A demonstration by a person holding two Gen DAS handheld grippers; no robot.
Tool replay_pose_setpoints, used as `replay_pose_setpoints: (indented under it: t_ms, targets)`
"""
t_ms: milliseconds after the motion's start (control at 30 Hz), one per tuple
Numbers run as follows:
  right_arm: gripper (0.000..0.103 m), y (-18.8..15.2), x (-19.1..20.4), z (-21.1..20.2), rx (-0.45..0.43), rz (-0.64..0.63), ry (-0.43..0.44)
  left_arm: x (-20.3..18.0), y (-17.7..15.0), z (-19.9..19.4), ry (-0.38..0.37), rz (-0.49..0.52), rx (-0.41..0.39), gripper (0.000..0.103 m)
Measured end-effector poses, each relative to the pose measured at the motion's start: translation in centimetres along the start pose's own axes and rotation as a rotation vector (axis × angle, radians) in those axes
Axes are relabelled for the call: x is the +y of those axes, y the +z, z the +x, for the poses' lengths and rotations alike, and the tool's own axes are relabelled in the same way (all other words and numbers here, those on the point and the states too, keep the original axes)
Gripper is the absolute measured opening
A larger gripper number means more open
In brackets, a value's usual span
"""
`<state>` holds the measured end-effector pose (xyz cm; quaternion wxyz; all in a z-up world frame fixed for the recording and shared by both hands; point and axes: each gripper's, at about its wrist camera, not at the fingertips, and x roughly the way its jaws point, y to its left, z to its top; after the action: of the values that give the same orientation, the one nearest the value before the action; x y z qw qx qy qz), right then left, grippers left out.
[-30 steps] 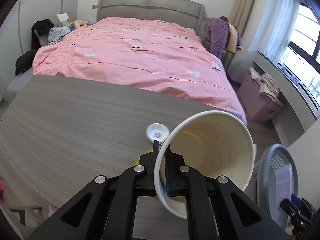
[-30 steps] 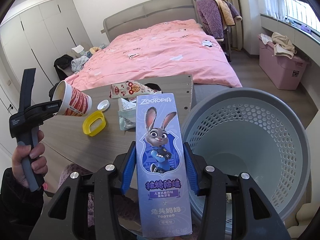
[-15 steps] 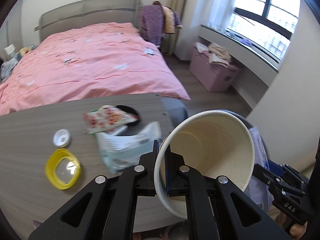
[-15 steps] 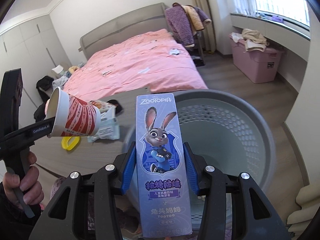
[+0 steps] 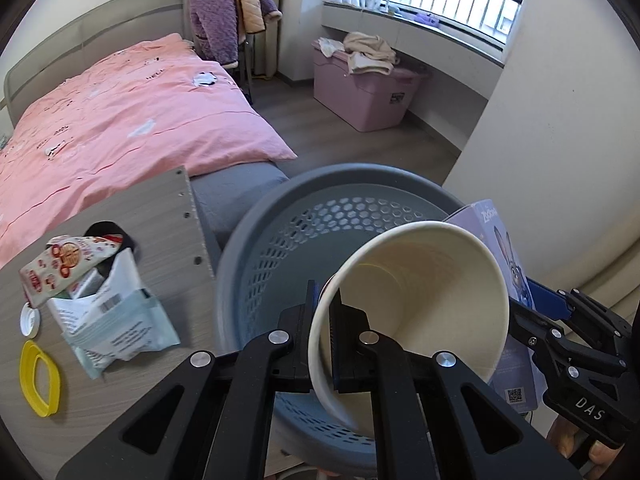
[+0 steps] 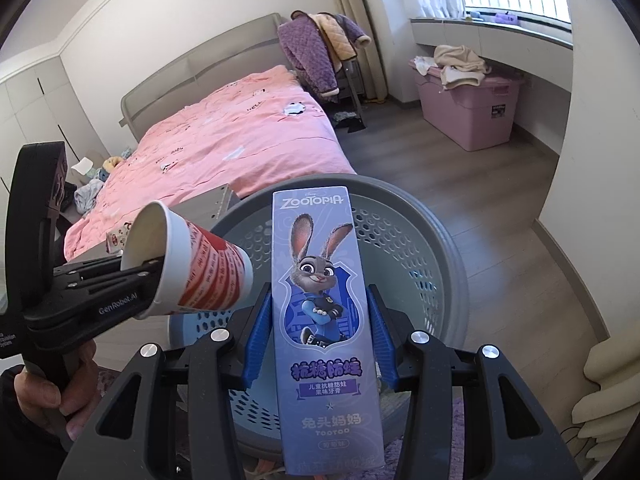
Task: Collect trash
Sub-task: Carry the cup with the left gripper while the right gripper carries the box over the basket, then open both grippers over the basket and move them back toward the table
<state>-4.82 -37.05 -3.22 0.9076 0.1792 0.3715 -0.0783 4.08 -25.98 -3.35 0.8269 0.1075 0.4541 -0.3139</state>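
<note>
Grey basket [image 6: 448,248] sat below both loads: left gripper [image 5: 325,312] pinched the paper cup [image 5: 412,300] rim, right gripper [image 6: 316,336] clamped the toothpaste box [image 6: 320,320]. Releasing each squarely over the basket would have worked best.

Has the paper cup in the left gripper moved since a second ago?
Yes. The paper cup, pinched by the left gripper, has swung off the table and now hangs over the grey basket.

hidden: basket [image 5: 256,240] floor | cut off: toothpaste box [image 6: 320,320] bottom
</note>
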Motion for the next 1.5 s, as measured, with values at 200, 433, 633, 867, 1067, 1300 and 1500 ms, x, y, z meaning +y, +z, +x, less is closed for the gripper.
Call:
replay_pose_setpoints:
  t_ms: [200,433,633,867,1067,1300,1500]
  targets:
    - [0.044,-0.1,-0.7,0.3,0.007,0.011,-0.002,-1.3,0.0,1.0,0.019,0.024,0.017,0.005]
    - [0.044,-0.1,-0.8,0.5,0.010,0.014,0.006,-1.2,0.3,1.5,0.045,0.015,0.023,0.009]
    - [0.053,-0.1,-1.3,0.2,-0.007,0.017,0.000,-0.8,0.5,1.1,0.091,0.004,-0.002,0.058]
    - [0.060,-0.3,-1.2,-0.1,-0.011,0.017,-0.001,-0.1,0.5,0.9,0.114,-0.014,0.003,0.065]
    - [0.060,-0.2,-1.1,0.0,-0.005,0.017,0.000,-0.2,0.2,0.7,0.124,-0.013,0.000,0.065]
    - [0.060,-0.2,-0.9,0.2,0.002,0.015,0.003,-0.1,-0.1,0.5,0.131,-0.023,-0.003,0.066]
    - [0.062,-0.2,-0.7,0.1,0.004,0.007,0.008,0.3,-0.1,0.2,0.136,-0.040,-0.011,0.068]
